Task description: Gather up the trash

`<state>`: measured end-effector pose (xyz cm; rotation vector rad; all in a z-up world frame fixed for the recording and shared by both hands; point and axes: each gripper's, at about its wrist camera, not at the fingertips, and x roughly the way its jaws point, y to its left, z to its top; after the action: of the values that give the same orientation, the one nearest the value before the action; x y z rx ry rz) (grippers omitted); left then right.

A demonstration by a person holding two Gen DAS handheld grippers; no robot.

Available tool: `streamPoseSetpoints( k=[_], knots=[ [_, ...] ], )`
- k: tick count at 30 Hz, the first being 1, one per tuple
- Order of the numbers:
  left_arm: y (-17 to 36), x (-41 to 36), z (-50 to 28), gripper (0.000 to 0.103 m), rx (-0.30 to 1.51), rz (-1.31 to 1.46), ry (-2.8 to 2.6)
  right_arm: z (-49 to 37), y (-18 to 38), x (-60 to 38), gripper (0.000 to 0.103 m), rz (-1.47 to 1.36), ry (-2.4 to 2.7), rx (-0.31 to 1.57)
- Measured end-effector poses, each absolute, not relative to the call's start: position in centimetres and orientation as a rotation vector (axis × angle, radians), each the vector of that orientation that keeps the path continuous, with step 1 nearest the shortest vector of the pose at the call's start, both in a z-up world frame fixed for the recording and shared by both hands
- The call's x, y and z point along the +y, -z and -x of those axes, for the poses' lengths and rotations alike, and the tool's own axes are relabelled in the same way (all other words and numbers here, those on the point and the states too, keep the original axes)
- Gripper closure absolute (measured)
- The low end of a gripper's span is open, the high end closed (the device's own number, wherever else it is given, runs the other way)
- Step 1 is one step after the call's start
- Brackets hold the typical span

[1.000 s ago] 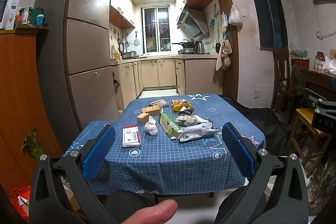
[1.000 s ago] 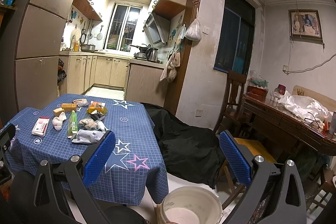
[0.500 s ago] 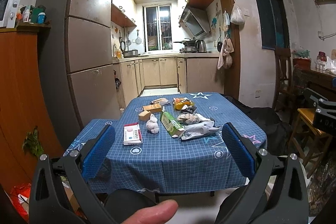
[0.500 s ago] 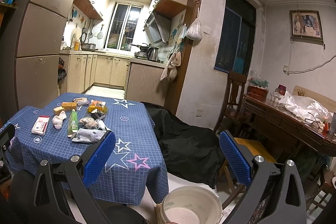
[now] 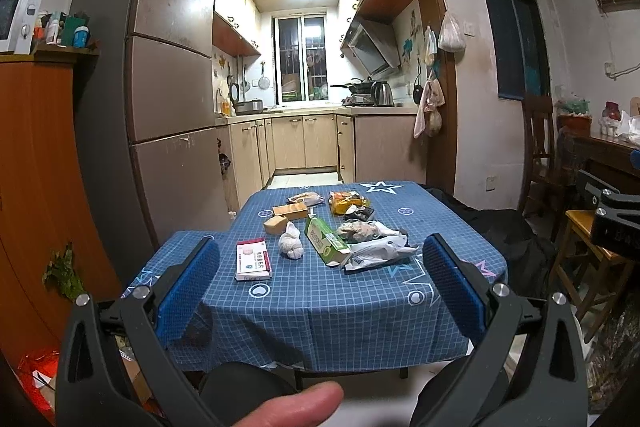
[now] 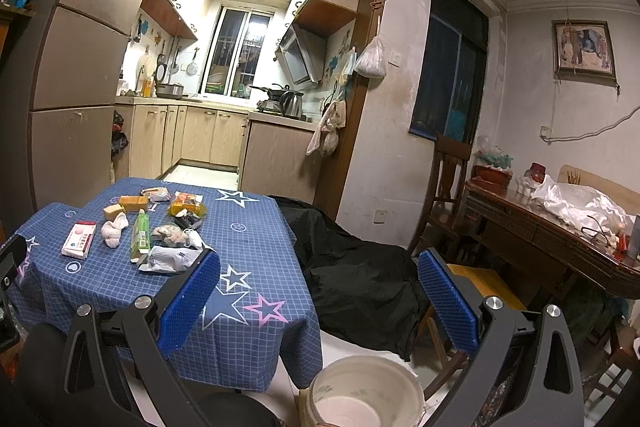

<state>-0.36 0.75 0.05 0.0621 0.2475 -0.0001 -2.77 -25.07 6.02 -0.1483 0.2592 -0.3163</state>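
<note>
Left claw (image 5: pixel 320 279) spread wide, holding nothing, hanging short of the near edge of the worktop (image 5: pixel 340 311). Right claw (image 6: pixel 318 293) likewise wide and empty, off past the worktop's right corner, with a white bucket (image 6: pixel 366 393) on the floor just below it.

Trash strewn across the middle of the blue checked cloth: red-and-white box (image 5: pixel 253 260) nearest, white paper wad (image 5: pixel 291 246) beside it, green carton (image 5: pixel 326 241) lying flat, crumpled white wrapper (image 5: pixel 380 252) touching the carton's near end. Further back, tan box (image 5: pixel 291 212), small tan block (image 5: pixel 275 226), orange packet (image 5: pixel 347 202), grey crumpled bag (image 5: pixel 357 229).

Approach stage by the look of it, nothing picked yet. Best to start with the nearest piece, come in low and level, close across the narrow side of the box. Softer wads likely to squash and slip, so pinch at the bulk. Cloth could snag or drag if the tips scrape it.

Beyond: tall fridge (image 5: pixel 160 99) on the left, lit kitchen (image 5: pixel 304 99) through the doorway, black sheet (image 6: pixel 360 275) over something low to the right, wooden chair (image 6: pixel 446 187), cluttered side table (image 6: pixel 560 243).
</note>
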Motion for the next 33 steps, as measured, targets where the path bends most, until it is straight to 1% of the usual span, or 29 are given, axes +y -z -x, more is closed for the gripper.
streamPoseSetpoints(
  k=[33],
  knots=[
    [-0.24, 1.03, 0.64, 0.005, 0.244, -0.052, -0.012, 2.93, -6.26, -24.88, 0.005, 0.151, 0.317, 0.257]
  ],
)
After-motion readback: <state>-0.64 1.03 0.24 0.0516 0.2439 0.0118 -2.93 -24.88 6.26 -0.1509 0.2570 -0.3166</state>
